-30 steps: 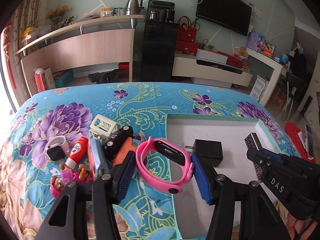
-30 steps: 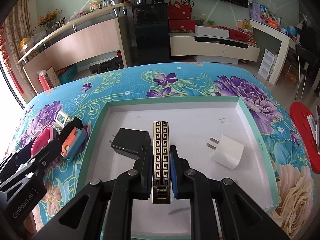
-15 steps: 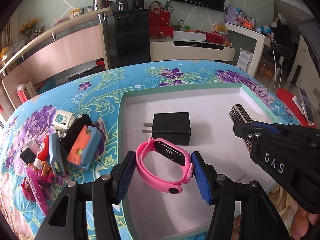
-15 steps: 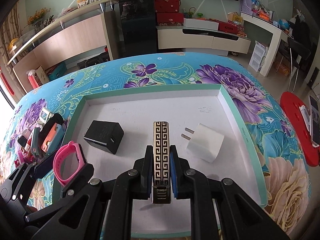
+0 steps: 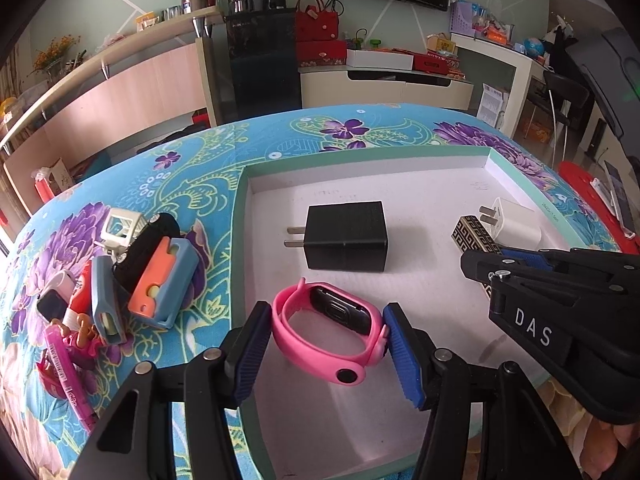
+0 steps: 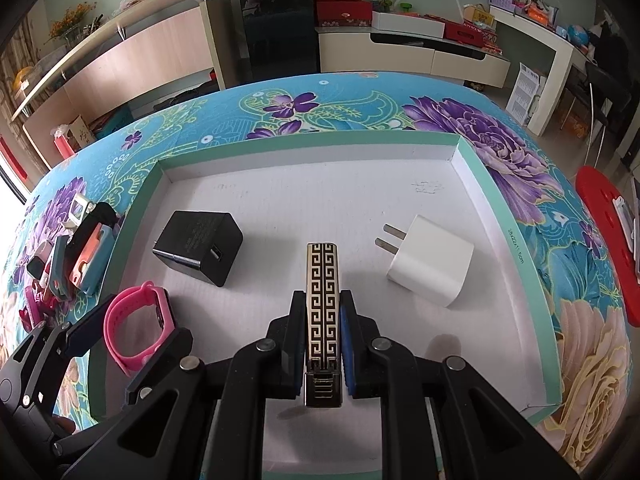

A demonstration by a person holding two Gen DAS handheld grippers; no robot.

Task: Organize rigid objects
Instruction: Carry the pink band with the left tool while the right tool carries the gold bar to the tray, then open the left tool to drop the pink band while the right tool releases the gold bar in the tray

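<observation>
- The left tool (image 5: 326, 344) pinches a pink band (image 5: 328, 334) between its blue pads, low over the near-left part of the tray (image 5: 360, 151); whether the band touches the tray floor cannot be told
- The right tool (image 6: 322, 320) is pressed onto a patterned lighter (image 6: 323, 304), held lengthwise over the middle of the tray, between the black charger (image 6: 198, 246) and the white charger (image 6: 430, 266)
- The step in hand looks like setting both items down inside the tray; to do it well, each tool should lower until its item rests on the floor, then spread its jaws slowly so nothing rolls or tips
- The band is springy and round, so it may hop or roll on release; a flat landing near the left wall seems safest
- The lighter is narrow; laid on its broad side in the free gap between the chargers, it should stay put
- The two tools sit near each other, the right one crossing the right edge of the left view; they should release without knocking together
- On the flowered surface (image 5: 192, 168) left of the tray a pile (image 5: 120, 276) of small things waits: an orange-and-blue case, a black piece, a white frame, a pink pen and others; the black charger lies just beyond the band
</observation>
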